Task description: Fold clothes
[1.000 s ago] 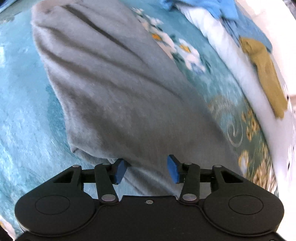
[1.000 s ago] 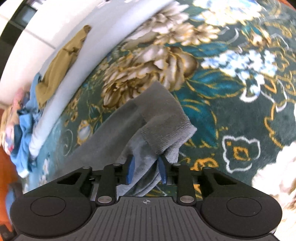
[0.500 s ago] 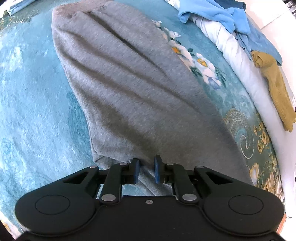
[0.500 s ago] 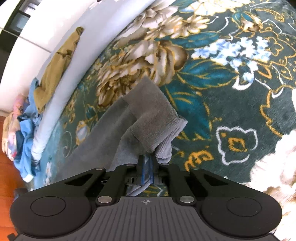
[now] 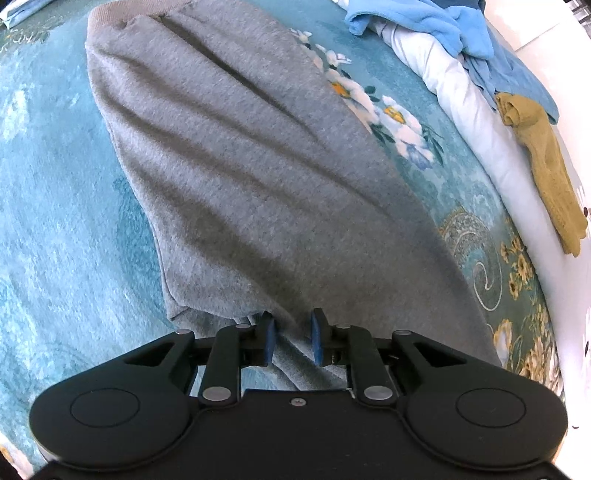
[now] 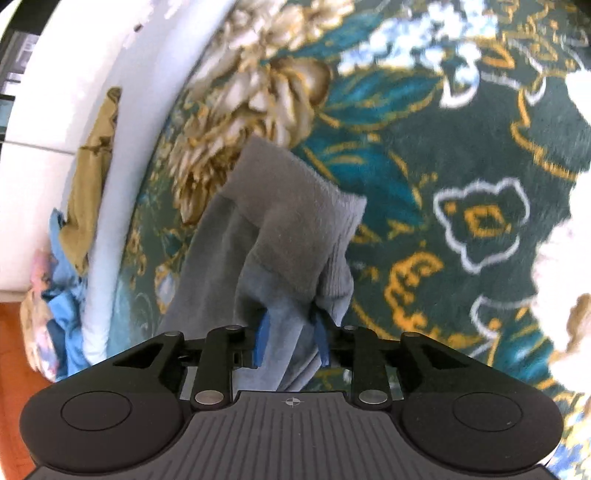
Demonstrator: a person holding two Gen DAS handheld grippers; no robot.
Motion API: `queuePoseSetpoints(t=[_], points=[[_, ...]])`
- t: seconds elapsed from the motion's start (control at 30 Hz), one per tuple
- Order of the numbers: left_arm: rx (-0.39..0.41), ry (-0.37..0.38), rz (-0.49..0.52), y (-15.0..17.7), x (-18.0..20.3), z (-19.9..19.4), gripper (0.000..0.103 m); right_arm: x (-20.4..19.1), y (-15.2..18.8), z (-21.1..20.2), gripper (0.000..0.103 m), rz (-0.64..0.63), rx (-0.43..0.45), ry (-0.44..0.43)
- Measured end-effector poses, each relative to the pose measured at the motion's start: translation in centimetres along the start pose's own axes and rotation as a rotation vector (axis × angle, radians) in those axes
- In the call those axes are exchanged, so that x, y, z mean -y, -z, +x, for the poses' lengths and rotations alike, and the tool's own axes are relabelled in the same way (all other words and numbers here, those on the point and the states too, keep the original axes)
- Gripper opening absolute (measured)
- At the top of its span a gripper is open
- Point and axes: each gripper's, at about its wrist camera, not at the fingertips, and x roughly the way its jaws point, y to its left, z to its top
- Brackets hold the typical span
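Observation:
A long grey fleece garment (image 5: 258, 166) lies along the teal flowered bedspread (image 5: 55, 184), its ribbed band at the far end. My left gripper (image 5: 291, 338) is at the near hem with a raised fold of grey cloth pinched between its blue pads; its jaws are opening slightly. In the right wrist view the other end of the grey garment (image 6: 295, 221) is turned back on itself, ribbed cuff outward. My right gripper (image 6: 290, 341) points down at it, jaws opening, with cloth lying between the spread pads.
A white quilt edge (image 5: 461, 110) runs along the far side of the bed. On it lie a heap of blue clothes (image 5: 443, 26) and a mustard garment (image 5: 546, 166), the same mustard garment (image 6: 92, 166) showing at left in the right view. Wooden floor (image 6: 14, 332) shows beyond.
The left jaws closed onto the near hem, then eased apart a little. The right jaws shut on the folded end, rolled, and have now spread apart again.

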Motion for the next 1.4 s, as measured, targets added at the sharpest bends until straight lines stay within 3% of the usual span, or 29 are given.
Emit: queuePoseSetpoints(t=[0.07, 0.1, 0.2, 0.27, 0.37, 0.47, 0.8, 0.87, 0.9, 1.0, 1.1, 1.13, 1.2, 1.23, 1.4], points=[[0.003, -0.001, 0.009, 0.0, 0.1, 0.0, 0.017, -0.3, -0.1, 0.2, 0.019, -0.009, 0.012, 0.010], [0.004, 0.000, 0.009, 0.0, 0.1, 0.0, 0.017, -0.5, 0.0, 0.1, 0.008, -0.027, 0.028, 0.017], [0.001, 0.004, 0.000, 0.0, 0.0, 0.0, 0.015, -1.2, 0.0, -0.5, 0.005, -0.076, 0.062, 0.019], [0.011, -0.008, -0.001, 0.0, 0.1, -0.3, 0.006, -1.6, 0.3, -1.3, 0.004, -0.114, 0.080, 0.026], [0.027, -0.049, 0.009, 0.0, 0.0, -0.4, 0.006, -1.1, 0.7, -1.6, 0.004, -0.114, 0.070, 0.075], [0.015, -0.069, 0.006, 0.0, -0.5, 0.1, 0.006, 0.7, 0.8, -0.6, 0.003, -0.034, 0.038, 0.094], [0.003, -0.048, 0.024, 0.1, -0.7, -0.1, 0.007, -0.2, 0.6, -0.6, 0.006, -0.132, 0.016, 0.095], [-0.011, -0.043, 0.037, 0.5, -0.5, -0.7, 0.019, -0.5, 0.6, -1.0, 0.014, -0.161, 0.008, 0.076], [-0.017, -0.046, 0.045, 0.9, -0.3, -1.1, 0.022, -0.6, 0.7, -1.3, 0.022, -0.171, 0.003, 0.062], [-0.046, -0.042, 0.090, 2.2, 0.8, -1.8, 0.032, -0.8, 0.7, -2.4, 0.033, -0.211, 0.016, 0.058], [-0.079, -0.030, 0.150, 3.7, 2.6, -2.4, 0.045, 0.1, 0.5, -3.3, 0.037, -0.205, 0.040, 0.064], [-0.089, -0.023, 0.188, 4.5, 3.6, -2.6, 0.051, 0.6, 0.4, -3.4, 0.039, -0.186, 0.048, 0.064], [-0.104, 0.003, 0.280, 6.0, 5.6, -2.8, 0.057, 1.6, 0.0, -3.6, 0.054, -0.153, 0.066, 0.065], [-0.100, 0.023, 0.332, 6.8, 6.6, -2.9, 0.068, 2.0, -0.1, -3.6, 0.056, -0.143, 0.079, 0.060], [-0.015, 0.137, 0.581, 9.4, 11.1, -3.1, 0.094, 3.0, -1.5, -2.8, 0.055, -0.114, 0.111, 0.006]])
